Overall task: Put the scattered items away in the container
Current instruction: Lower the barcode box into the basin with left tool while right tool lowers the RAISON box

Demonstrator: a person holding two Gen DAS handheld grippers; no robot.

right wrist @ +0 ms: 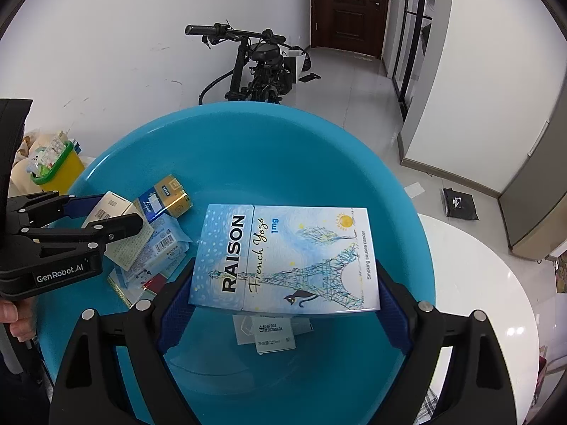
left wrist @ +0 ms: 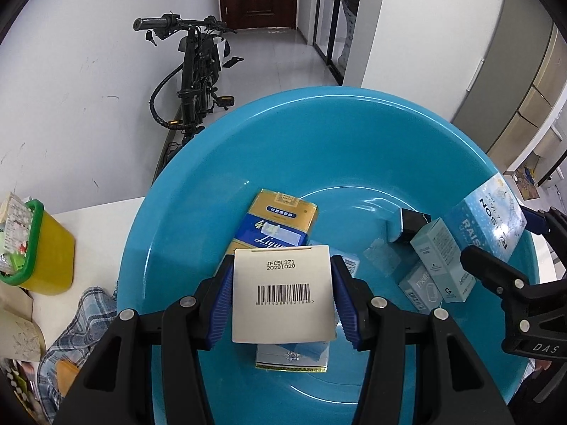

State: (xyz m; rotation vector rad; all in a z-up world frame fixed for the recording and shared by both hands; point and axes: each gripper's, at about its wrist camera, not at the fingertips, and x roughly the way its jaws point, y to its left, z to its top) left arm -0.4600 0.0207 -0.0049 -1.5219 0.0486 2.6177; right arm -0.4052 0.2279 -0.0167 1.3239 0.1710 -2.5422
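A large blue basin (left wrist: 319,134) (right wrist: 269,141) stands on a white table and holds several small boxes. My left gripper (left wrist: 283,301) is shut on a white box with a barcode (left wrist: 283,297), held low over the basin's middle; it also shows at the left of the right wrist view (right wrist: 106,217). Beneath it lie a gold and blue pack (left wrist: 276,226) and a silver box (left wrist: 290,356). My right gripper (right wrist: 283,304) is shut on a wide light-blue RAISON carton (right wrist: 287,258) (left wrist: 489,223) above the basin's right side. Pale teal boxes (left wrist: 439,265) lean under it.
A yellow bin with a green rim (left wrist: 39,248) (right wrist: 60,166) stands on the table left of the basin, next to a checked cloth (left wrist: 81,318). Bare white tabletop (right wrist: 478,283) lies to the right. A bicycle (right wrist: 255,67) leans on the far wall. A hand (right wrist: 16,318) holds the left gripper.
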